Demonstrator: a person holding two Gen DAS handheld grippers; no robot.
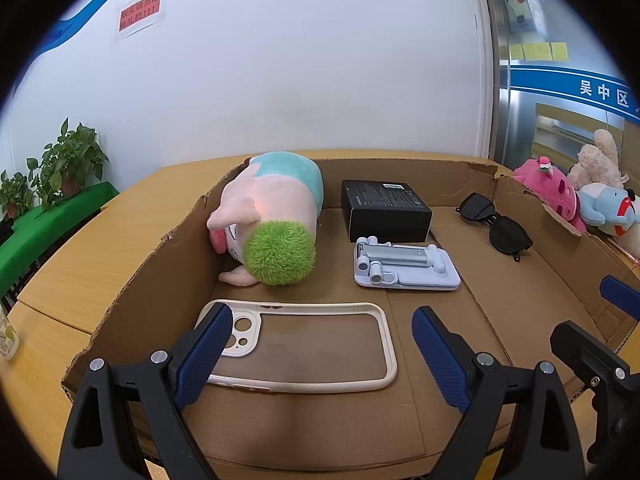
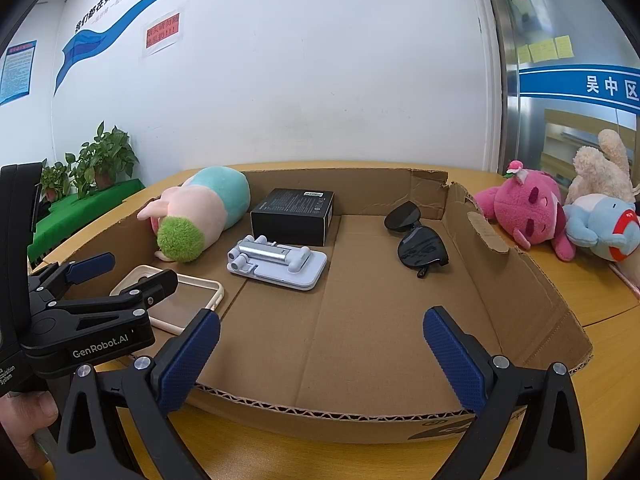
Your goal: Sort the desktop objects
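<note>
A shallow cardboard box [image 1: 436, 182] [image 2: 520, 280] lies on the table. Inside it are a pink and teal plush with green hair [image 1: 272, 220] [image 2: 200, 212], a black carton [image 1: 384, 210] [image 2: 294, 214], a pale folding phone stand [image 1: 404, 268] [image 2: 280, 264], black sunglasses [image 1: 496, 224] [image 2: 420, 240] and a cream phone case [image 1: 312, 344] [image 2: 184, 300]. My left gripper [image 1: 320, 344] [image 2: 140, 268] hovers open over the case, which lies flat on the box floor; its pads do not press on it. My right gripper [image 2: 322, 344] [image 1: 592, 320] stands open at the box's near edge, holding nothing.
Pink [image 2: 528, 208], blue [image 2: 600, 228] and cream [image 2: 600, 168] plush toys lie on the wooden table [image 1: 80, 264] right of the box. Potted plants [image 1: 68, 160] stand far left by the wall. A person's hand [image 2: 24, 420] holds the left gripper's handle.
</note>
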